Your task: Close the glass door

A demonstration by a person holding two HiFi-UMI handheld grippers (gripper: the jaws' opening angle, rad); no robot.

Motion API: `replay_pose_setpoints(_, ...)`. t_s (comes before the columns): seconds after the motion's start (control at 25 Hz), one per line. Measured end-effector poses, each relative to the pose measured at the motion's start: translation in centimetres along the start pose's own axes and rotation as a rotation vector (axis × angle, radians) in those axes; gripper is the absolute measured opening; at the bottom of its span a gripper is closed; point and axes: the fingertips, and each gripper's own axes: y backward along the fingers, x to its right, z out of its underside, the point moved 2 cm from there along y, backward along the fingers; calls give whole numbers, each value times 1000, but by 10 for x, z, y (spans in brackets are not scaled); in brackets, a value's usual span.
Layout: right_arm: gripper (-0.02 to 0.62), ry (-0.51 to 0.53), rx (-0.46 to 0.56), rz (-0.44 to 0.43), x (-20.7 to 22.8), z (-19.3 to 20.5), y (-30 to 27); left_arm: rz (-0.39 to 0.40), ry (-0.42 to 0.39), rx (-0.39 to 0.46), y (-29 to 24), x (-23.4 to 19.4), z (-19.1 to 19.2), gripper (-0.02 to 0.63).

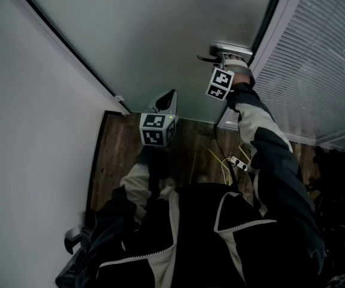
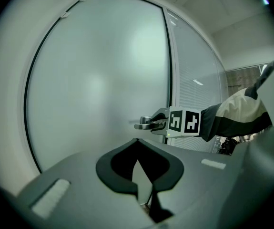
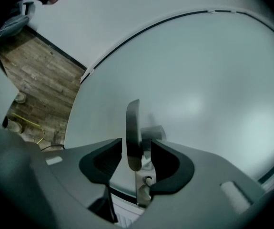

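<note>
The frosted glass door (image 1: 160,29) fills the top of the head view, in front of both grippers. Its metal lever handle (image 1: 208,57) sits near the door's right edge. My right gripper (image 1: 223,54) is at that handle. In the right gripper view the handle (image 3: 133,132) stands between the jaws with a gap on each side, so the right gripper (image 3: 137,159) is open. My left gripper (image 1: 165,98) hangs lower and to the left, short of the glass, shut on nothing. The left gripper view shows its jaws (image 2: 137,185) closed to a sliver, with the right gripper (image 2: 163,123) at the handle (image 2: 144,124) beyond.
A panel with white blinds (image 1: 316,59) adjoins the door on the right. A white wall (image 1: 28,131) runs along the left. On the wooden floor (image 1: 118,155) below lie a yellow cable and a power strip (image 1: 238,161). Dark gear (image 1: 73,239) sits at lower left.
</note>
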Motion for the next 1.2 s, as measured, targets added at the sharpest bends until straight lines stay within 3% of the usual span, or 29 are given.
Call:
replay_pose_setpoints(0.08, 195, -67, 33, 16, 2, -1, 15, 9, 8, 6, -3, 1, -2, 0)
replay_pose_setpoints(0.16, 170, -237, 93, 36, 6, 1, 43, 21, 22, 20, -7, 3, -8, 0)
replay_pose_setpoints(0.28, 5, -700, 244, 19, 3, 8, 101, 43, 36, 44, -16, 7, -19, 0)
replay_pose_setpoints(0.4, 5, -1169, 401, -48, -17, 17, 145, 65, 47, 62, -27, 12, -24, 0)
replay_pose_setpoints(0.48, 3, -1313, 452, -55, -28, 21, 162, 79, 47, 69, -33, 16, -26, 0)
replay_pose_setpoints(0.8, 2, -1348, 380, -31, -37, 42, 180, 151, 37, 48, -52, 48, -19, 0)
replay_pose_setpoints(1.2, 2, -1358, 335, 28, -36, 48, 183, 178, 17, 25, -58, 50, -15, 0)
